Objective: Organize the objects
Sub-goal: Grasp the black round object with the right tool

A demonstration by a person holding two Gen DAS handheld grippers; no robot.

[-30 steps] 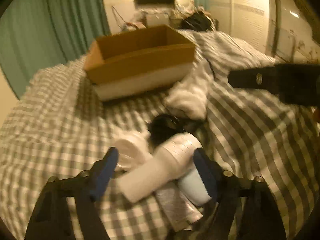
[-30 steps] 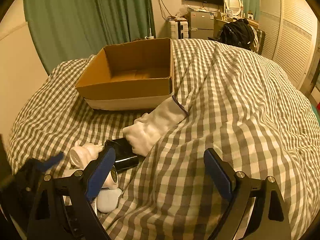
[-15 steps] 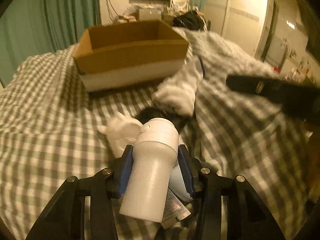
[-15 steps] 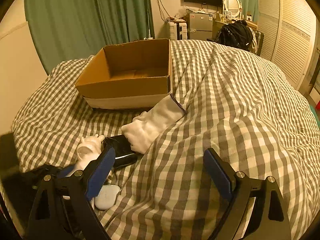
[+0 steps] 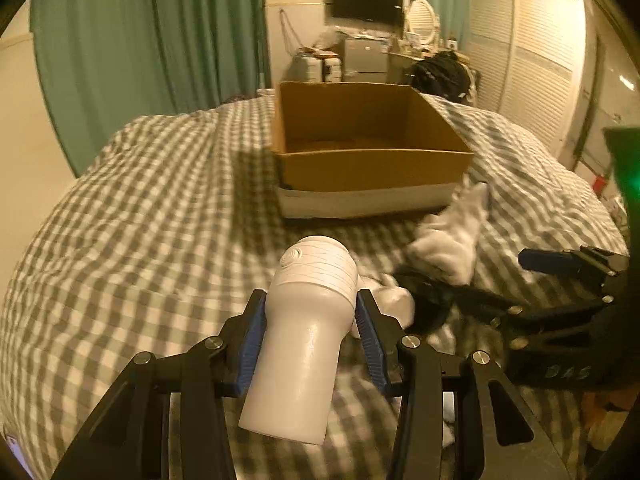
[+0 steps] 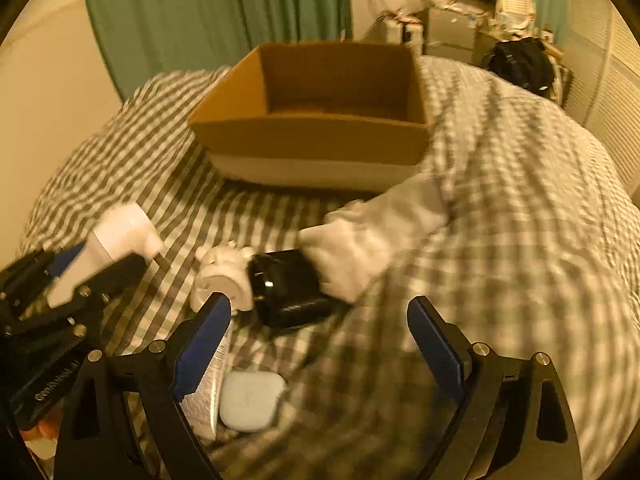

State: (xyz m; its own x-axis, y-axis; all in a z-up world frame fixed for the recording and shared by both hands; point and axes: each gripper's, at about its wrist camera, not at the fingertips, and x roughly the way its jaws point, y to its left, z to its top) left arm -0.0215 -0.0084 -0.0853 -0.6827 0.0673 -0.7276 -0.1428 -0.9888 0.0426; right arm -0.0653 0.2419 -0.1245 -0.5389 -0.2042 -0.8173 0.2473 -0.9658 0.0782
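Holding the white bottle tight, my left gripper has its blue pads pressed on both sides of the bottle's body. The jaws are part way closed, and they got that way just a moment ago, closing in on the bottle. The bottle's ribbed round cap points away from me, toward the cardboard box. The bottle is up off the checked blanket now. In my right camera I can see the same bottle, far to the left, with the left gripper around it.

My right gripper is wide open. It has nothing in it. It hangs over a small pile of things on the blanket. Its left pad is just over a silver tube. Right beside the tube lies a little white case with round corners. A bit farther off is a black jar lying on its side. A small white figure is touching the jar on its left. A white sock lies against the jar on its right and reaches up toward the box.

The box sits open on the blanket, past all the small things. I can see only its bare brown floor. Its lower front is white.

Behind the bed are green curtains. Way at the back there is a dark screen on the wall and a black bag.
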